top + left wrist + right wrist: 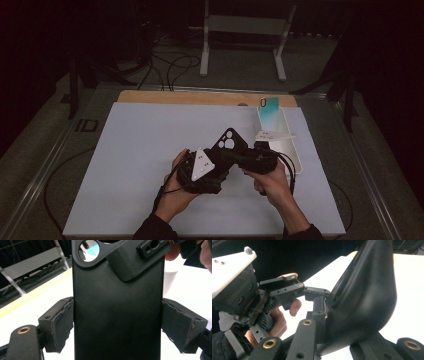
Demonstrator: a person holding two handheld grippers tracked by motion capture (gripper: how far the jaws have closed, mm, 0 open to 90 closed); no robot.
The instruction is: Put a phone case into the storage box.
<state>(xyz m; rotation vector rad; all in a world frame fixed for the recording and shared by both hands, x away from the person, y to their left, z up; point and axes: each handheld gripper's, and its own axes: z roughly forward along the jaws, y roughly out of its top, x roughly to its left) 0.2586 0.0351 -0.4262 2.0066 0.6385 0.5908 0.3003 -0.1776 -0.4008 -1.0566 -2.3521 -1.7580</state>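
Both claws now clamp the black phone case [228, 141], left claw [117, 322] across its sides, right claw [322, 312] pinching its three-o'clock edge, above the desk [140, 150]; the phone [270, 112] waits at one o'clock.

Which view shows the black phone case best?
Left gripper view: the phone case faces the camera, back and lens cutout clear, gripped at both sides. Right gripper view shows its curved edge only. High view shows it small and dark.

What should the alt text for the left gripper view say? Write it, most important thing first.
A black phone case stands upright, clamped by its two long edges between the left gripper's padded jaws. The right gripper pinches its top corner beside the round camera hole, over a white table.
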